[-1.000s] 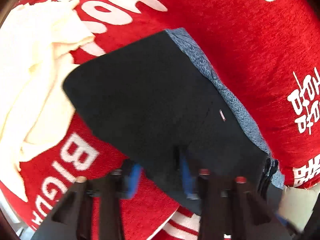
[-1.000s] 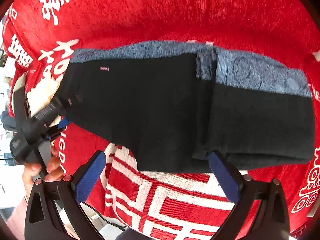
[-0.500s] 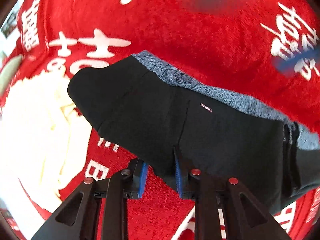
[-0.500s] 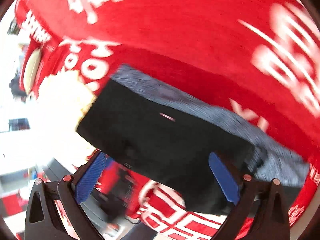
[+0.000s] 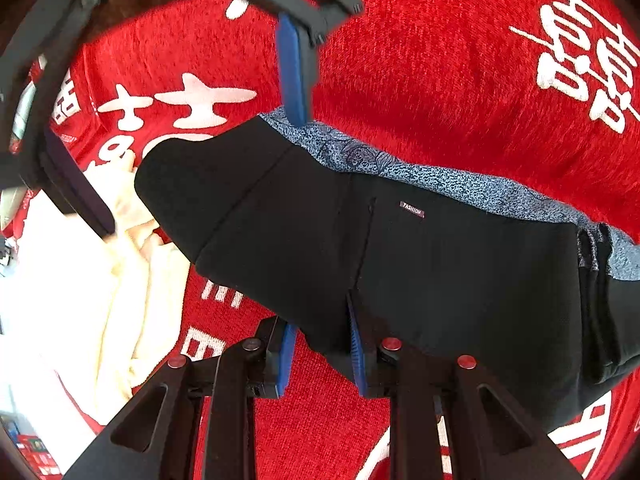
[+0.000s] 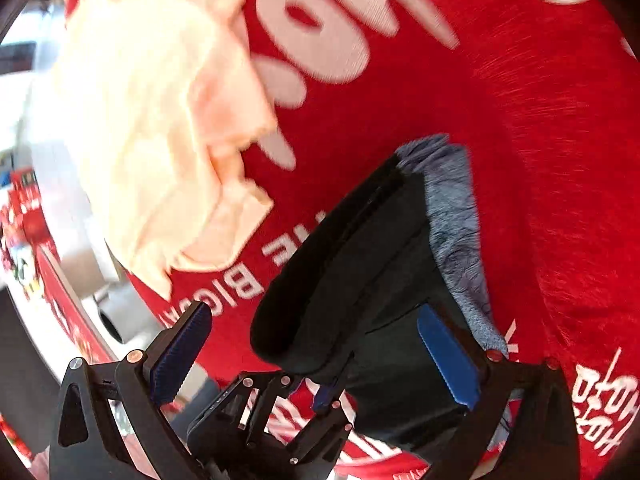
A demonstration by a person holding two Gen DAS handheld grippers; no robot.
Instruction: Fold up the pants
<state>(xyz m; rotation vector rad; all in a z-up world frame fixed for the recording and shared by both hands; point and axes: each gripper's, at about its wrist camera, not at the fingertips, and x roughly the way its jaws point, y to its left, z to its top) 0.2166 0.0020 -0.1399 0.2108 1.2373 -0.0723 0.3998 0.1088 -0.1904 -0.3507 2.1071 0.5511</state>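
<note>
A red cloth (image 5: 420, 60) printed with white characters covers the whole surface, and the black pants (image 5: 400, 260) lie folded on it with a blue-grey patterned waistband (image 5: 460, 184) along their far edge. Only the left wrist view shows their full length and a small "FASHION" label (image 5: 412, 209); the right wrist view is blurred and sees them end-on as a thick stacked fold (image 6: 360, 280). A cream garment (image 6: 160, 128) lies crumpled just beside the pants' end. The left gripper (image 5: 320, 352) pinches the near edge of the pants between its blue pads. The right gripper (image 6: 316, 356) stands spread wide, one pad (image 5: 294, 72) reaching the waistband, the other over the cream garment. Bare red cloth lies beyond the waistband.
</note>
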